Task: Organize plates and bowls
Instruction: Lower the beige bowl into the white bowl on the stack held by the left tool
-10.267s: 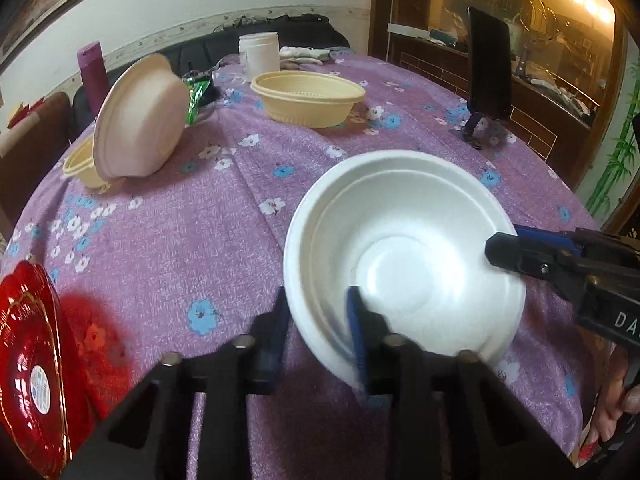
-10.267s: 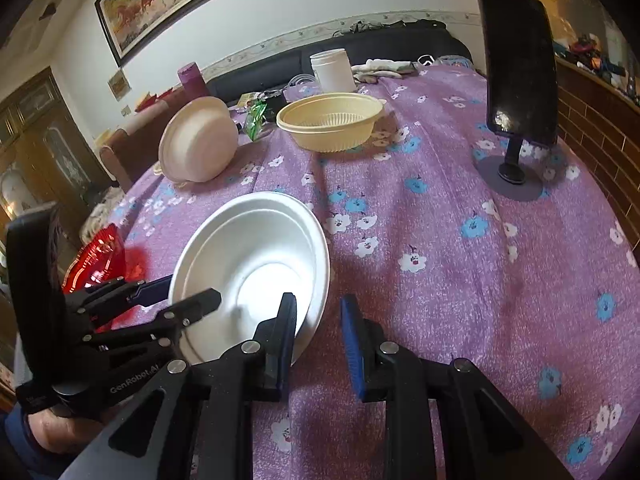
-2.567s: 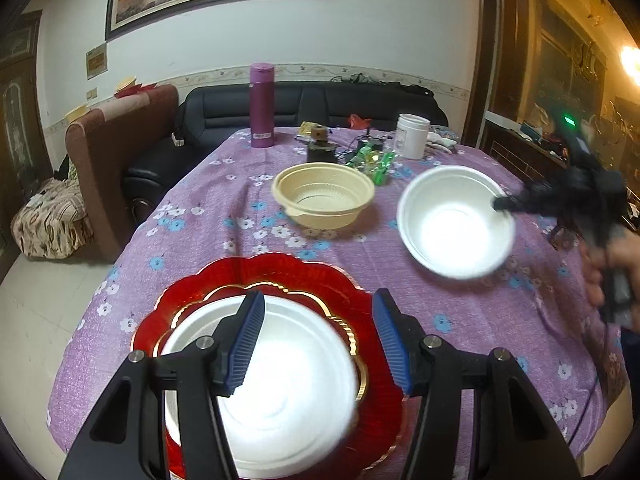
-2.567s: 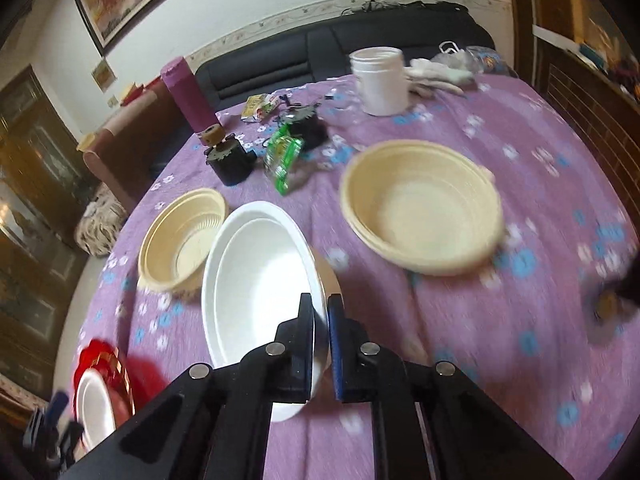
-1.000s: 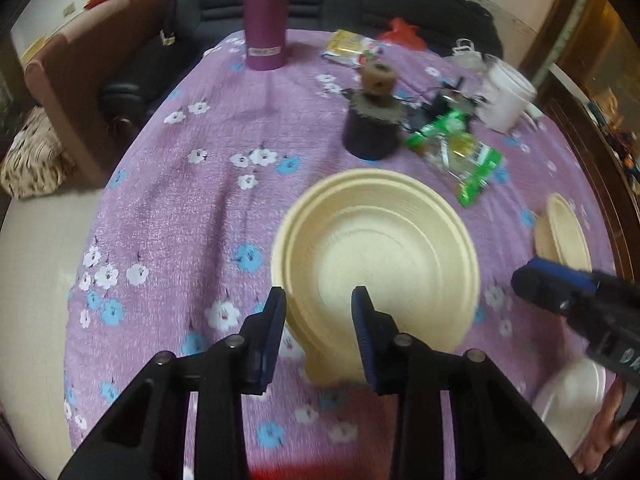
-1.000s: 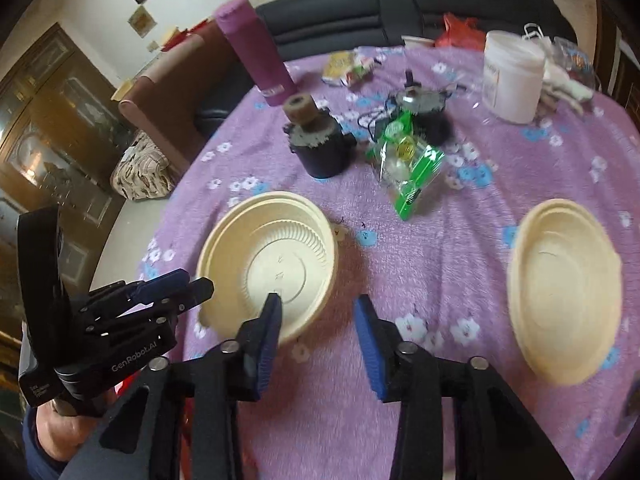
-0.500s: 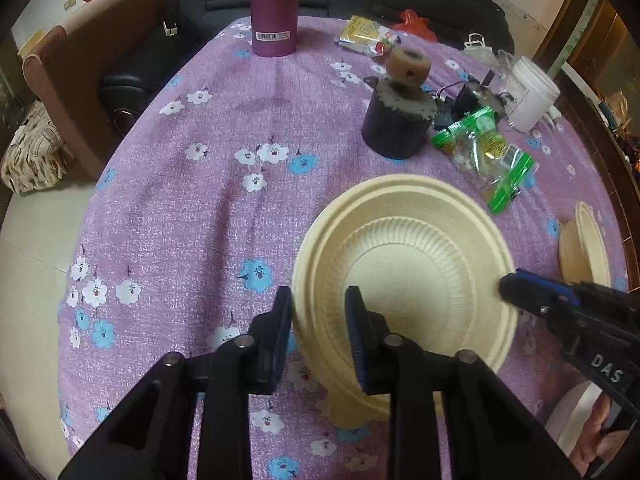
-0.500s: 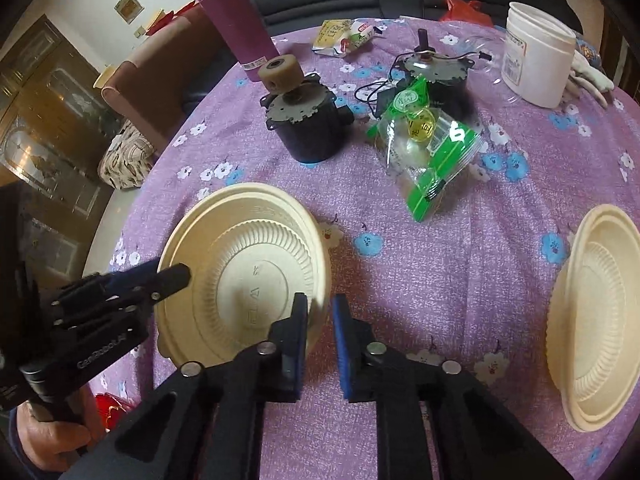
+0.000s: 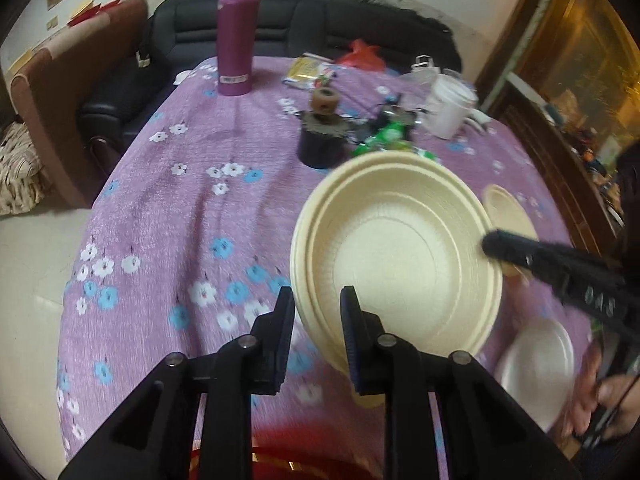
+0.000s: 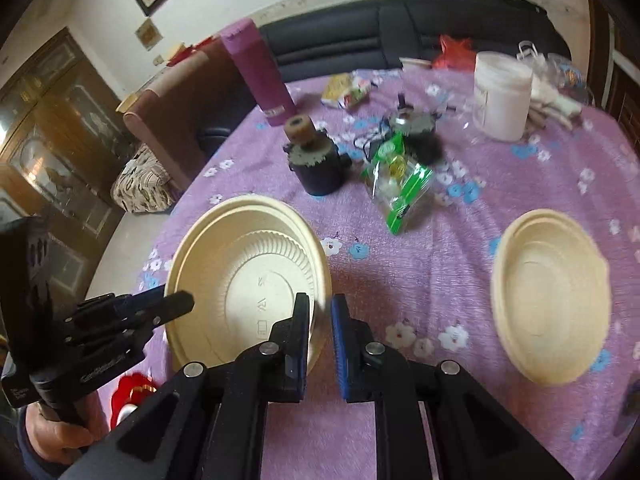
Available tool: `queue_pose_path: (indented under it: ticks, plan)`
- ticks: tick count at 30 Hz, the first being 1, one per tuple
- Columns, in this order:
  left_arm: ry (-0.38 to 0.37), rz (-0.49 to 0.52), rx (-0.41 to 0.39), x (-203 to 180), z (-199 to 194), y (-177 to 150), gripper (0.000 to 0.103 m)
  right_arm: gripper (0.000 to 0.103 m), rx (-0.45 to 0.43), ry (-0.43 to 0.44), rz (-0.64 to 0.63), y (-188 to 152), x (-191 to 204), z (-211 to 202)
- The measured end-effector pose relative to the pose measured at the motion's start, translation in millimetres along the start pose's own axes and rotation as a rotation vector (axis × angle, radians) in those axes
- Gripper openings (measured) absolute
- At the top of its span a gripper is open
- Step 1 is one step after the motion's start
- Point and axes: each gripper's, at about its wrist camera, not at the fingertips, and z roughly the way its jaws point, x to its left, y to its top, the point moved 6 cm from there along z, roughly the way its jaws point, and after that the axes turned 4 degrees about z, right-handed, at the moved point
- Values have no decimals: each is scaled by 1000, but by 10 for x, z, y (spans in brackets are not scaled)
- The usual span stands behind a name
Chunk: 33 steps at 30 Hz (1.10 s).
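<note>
A cream-yellow bowl is lifted off the purple floral tablecloth between both grippers. My left gripper is shut on its near rim. My right gripper is shut on the opposite rim of the same bowl; it also shows in the left wrist view. A second cream bowl sits on the cloth to the right, also in the left wrist view. A white bowl lies at lower right. A red plate is at the bottom edge.
A purple flask stands at the back. A dark round gadget with a brown wheel, green snack packets and a white jar lie behind the bowl. A black sofa and brown armchair are beyond the table.
Both grippers have closed on the cream bowl's rims and lifted it up and back from the cloth. The white bowl and red plate have come into the left wrist view.
</note>
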Motion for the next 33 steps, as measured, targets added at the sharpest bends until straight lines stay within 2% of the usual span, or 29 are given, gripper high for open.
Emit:
queue_pose_path:
  ticks: [7, 14, 21, 27, 30, 33]
  plan:
    - [-54, 31, -36, -200, -422, -434, 23, 13, -33, 25, -60, -223, 129, -422]
    - [-103, 0, -73, -155, -820, -972, 26, 13, -20, 62, -168, -459, 432, -603]
    - [-34, -11, -127, 25, -1101, -1399, 27, 13, 11, 108, -271, -763, 871, -595]
    - [102, 50, -188, 58, -1331, -1736, 33, 13, 42, 107, -398, -1040, 1281, -539]
    - [147, 77, -199, 28, -1397, -1942, 35, 13, 59, 97, -456, -1141, 1428, -519]
    - [138, 77, -187, 24, -1419, -2087, 36, 13, 83, 95, -495, -1236, 1512, -482]
